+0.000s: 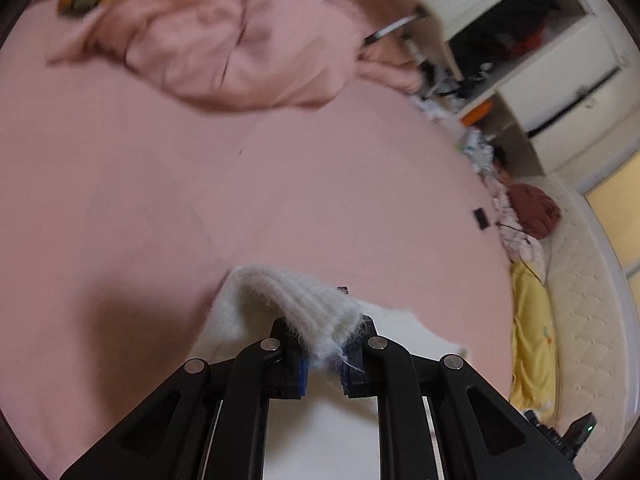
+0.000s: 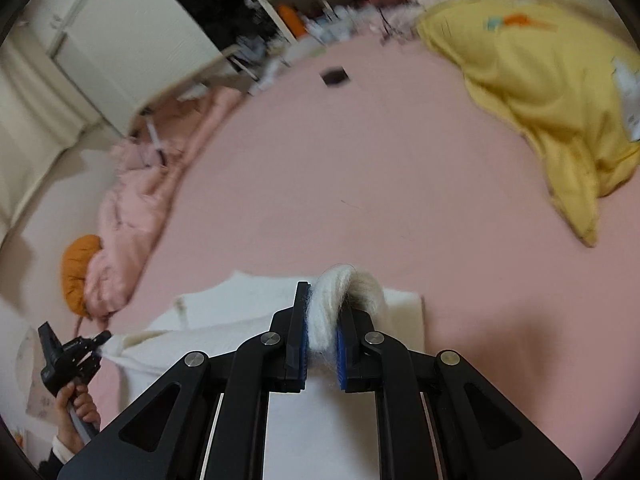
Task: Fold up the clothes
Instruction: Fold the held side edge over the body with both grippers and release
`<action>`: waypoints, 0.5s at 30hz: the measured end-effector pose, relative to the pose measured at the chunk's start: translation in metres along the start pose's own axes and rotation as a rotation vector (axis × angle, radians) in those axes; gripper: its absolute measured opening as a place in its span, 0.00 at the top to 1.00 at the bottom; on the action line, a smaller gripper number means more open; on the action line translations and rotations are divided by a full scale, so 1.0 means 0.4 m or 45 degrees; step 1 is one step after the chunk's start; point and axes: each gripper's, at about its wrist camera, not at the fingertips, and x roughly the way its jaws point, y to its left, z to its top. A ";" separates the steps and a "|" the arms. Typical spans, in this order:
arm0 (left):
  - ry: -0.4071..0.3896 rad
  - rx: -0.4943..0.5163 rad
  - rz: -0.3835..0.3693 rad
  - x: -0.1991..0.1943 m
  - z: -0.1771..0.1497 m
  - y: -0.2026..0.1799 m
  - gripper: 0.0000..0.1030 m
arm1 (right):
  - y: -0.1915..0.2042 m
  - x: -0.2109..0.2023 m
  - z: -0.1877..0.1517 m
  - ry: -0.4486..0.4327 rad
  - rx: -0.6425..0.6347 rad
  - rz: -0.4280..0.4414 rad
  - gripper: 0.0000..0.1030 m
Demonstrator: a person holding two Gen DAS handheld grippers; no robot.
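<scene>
I'm seeing the left hand-held gripper (image 1: 324, 354) pinching a ribbed, fuzzy edge of the white sweater (image 1: 298, 300), jaws pressed nearly together w/ fibres sticking out btwn the blue pads (image 1: 303, 372). The right hand-held gripper (image 2: 323, 336) is likewise clamping a bunched fold of the same sweater. The garment is hanging btwn both grippers, just over the pink bed sheet (image 1: 160, 184). In the right wrist view, a person's hand (image 2: 76, 404) is gripping the other tool's handle at lower left. Further back, a crumpled pink blanket (image 1: 224, 48) is lying, a yellow blanket (image 2: 540, 92) beside it, then white cabinets (image 2: 132, 40).
</scene>
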 end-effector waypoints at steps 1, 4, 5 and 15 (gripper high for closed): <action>0.004 0.009 0.009 0.019 0.003 0.002 0.88 | -0.013 0.026 0.006 0.013 0.018 0.000 0.89; 0.051 0.031 0.053 0.079 0.013 0.007 0.88 | -0.046 0.091 0.014 0.065 0.072 0.011 0.89; 0.083 0.025 0.064 0.097 0.016 0.011 0.86 | -0.062 0.123 0.012 0.118 0.102 0.016 0.89; 0.168 -0.427 -0.177 0.064 0.147 0.101 0.39 | -0.374 0.137 0.003 0.165 1.011 0.442 0.64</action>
